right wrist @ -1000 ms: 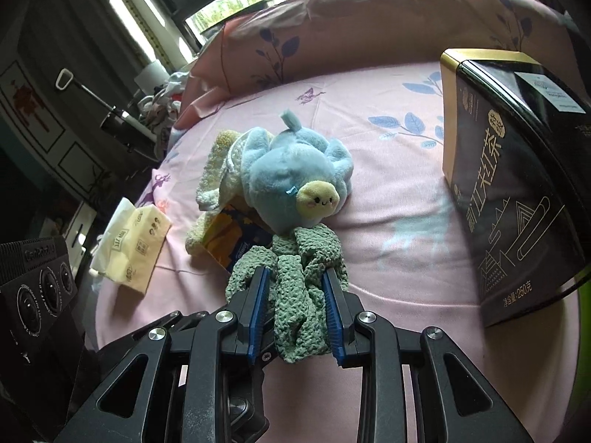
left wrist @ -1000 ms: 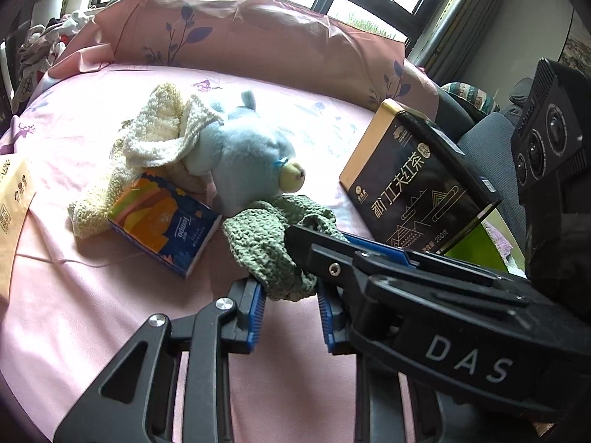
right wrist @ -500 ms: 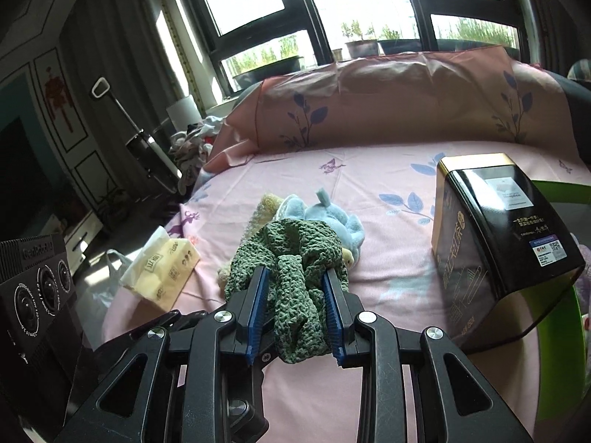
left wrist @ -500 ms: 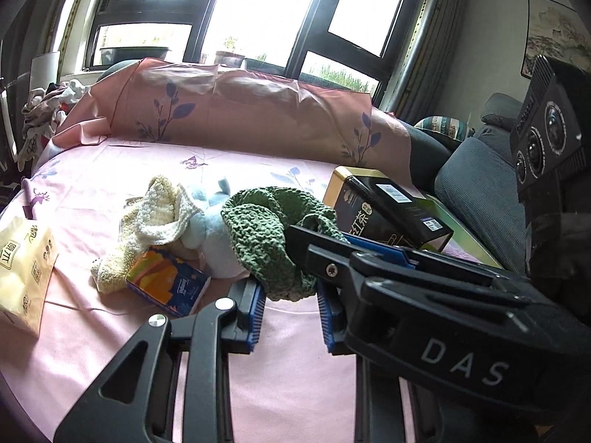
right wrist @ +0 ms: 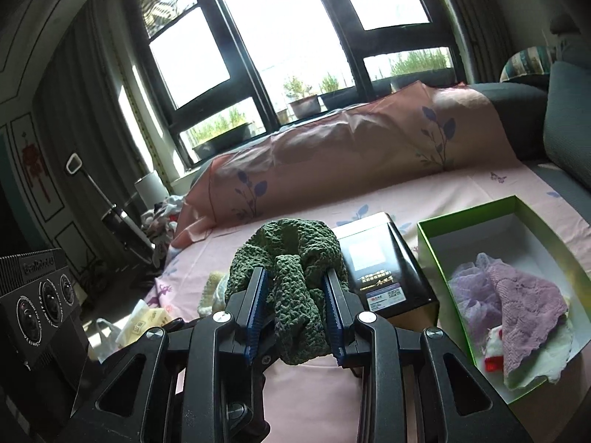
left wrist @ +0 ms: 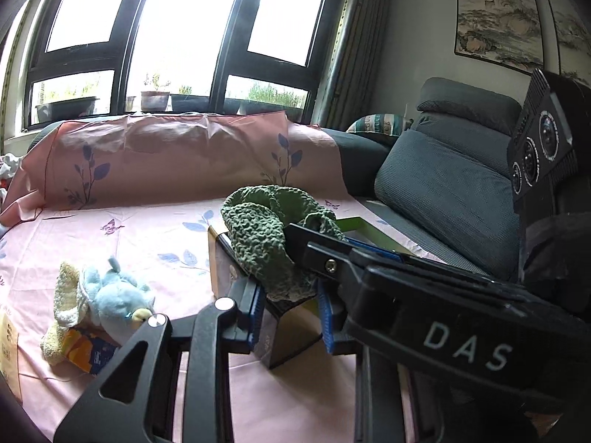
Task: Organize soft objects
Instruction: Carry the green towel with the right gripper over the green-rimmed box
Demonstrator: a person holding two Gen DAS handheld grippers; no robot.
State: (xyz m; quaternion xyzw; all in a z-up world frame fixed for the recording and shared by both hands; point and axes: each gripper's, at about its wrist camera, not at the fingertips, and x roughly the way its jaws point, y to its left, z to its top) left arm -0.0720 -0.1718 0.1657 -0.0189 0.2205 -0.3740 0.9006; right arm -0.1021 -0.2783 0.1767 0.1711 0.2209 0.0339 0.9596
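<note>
The right gripper (right wrist: 295, 313) pinches the green knitted cloth (right wrist: 291, 277) between its blue pads, lifted above the pink sheet. The left gripper (left wrist: 290, 317) hangs just beside it, spread and empty. The green box (right wrist: 469, 214) (already holding purple cloth) lies right of the right gripper, beyond the black tin (right wrist: 384, 269).
</note>
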